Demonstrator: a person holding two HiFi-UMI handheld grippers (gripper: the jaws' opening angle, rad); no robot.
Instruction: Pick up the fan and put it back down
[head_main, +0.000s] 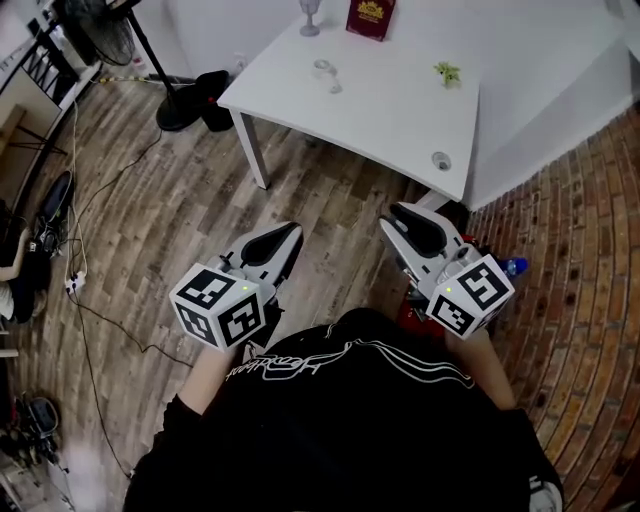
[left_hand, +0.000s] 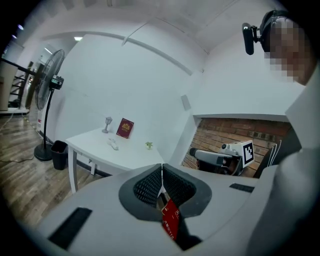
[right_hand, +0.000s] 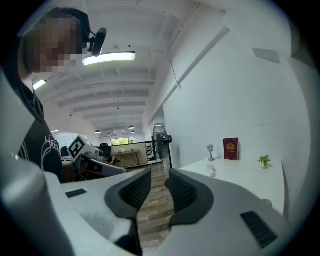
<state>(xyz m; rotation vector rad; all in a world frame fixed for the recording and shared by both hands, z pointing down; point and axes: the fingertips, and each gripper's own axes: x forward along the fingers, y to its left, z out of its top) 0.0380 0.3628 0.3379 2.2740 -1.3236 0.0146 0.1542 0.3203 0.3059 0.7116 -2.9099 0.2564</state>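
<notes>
The fan (head_main: 150, 60) stood upright on the wooden floor beyond the far left end of the white table (head_main: 400, 100). Its round base was just beside the table's far corner, and its pole, the long axis, ran straight up to the caged head. A dark bin sat touching or just beside the base on the table side; I could not tell which.

Both grippers were on the near side of the table, close to the person's body and well apart from the fan. The left gripper (head_main: 285, 240) was nearer to it, and the fan lay ahead of it and off to the left. Its jaws were closed together at the tips. A red card (left_hand: 170, 222) showed in the gap behind them, but I could not tell whether it was pinched.

The right gripper (head_main: 405, 222), near the table's closest corner, had its jaws a little apart with only floor between them, so it held nothing.

In my judgement, the pole would be the natural place to grip, approached from the side and reached across the table's left end.
</notes>
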